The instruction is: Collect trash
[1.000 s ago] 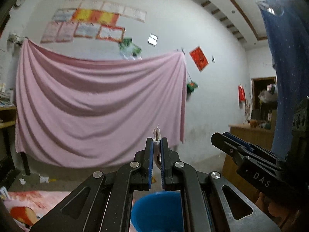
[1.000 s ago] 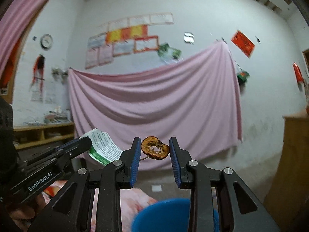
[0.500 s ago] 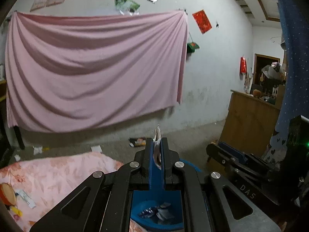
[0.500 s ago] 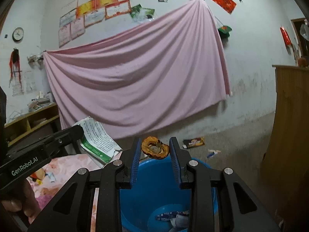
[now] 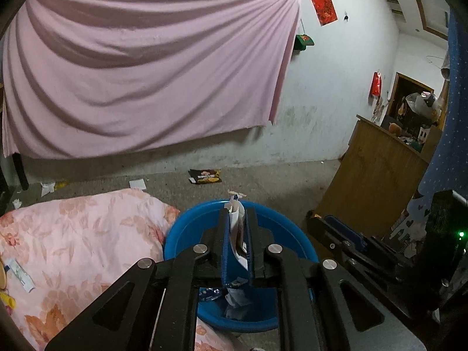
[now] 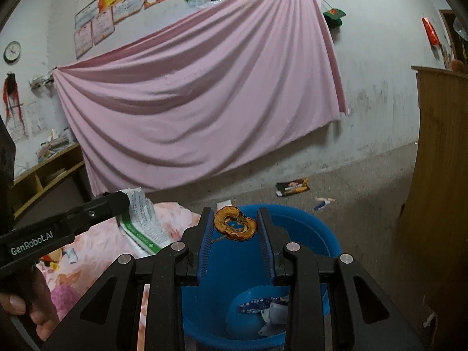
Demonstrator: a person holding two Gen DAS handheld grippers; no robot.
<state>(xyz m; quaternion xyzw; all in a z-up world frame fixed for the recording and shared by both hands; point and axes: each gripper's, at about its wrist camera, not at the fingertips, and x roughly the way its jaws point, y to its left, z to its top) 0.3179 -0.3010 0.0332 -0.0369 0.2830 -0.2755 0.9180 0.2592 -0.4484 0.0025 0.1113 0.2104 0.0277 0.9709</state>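
Left gripper (image 5: pixel 237 228) jaws are opening around the white printed paper wrapper (image 5: pixel 236 228), poised over the round blue plastic bucket (image 5: pixel 295 234) for the drop. Right gripper (image 6: pixel 234 235) pinches a browned dried fruit ring (image 6: pixel 235 224) above the same bucket; a black snack packet (image 6: pixel 292 187) lies on the floor at 1 o'clock beyond.

Blue bucket (image 5: pixel 187 228): near rim & most of the floor of it hidden behind left gripper (image 5: pixel 237 219) frame; in right wrist view its bottom is cut by the pic edge. Wrappers (image 6: pixel 263 307) inside partly covered, print too small to read. Folded paper (image 6: pixel 143 222): lower end hidden behind the gripper body. Person's hand (image 6: pixel 26 301) cut off at left edge. Wall posters (image 6: pixel 117 8): text unreadable. Bed cover (image 5: pixel 73 248) runs off the left & bottom edges.
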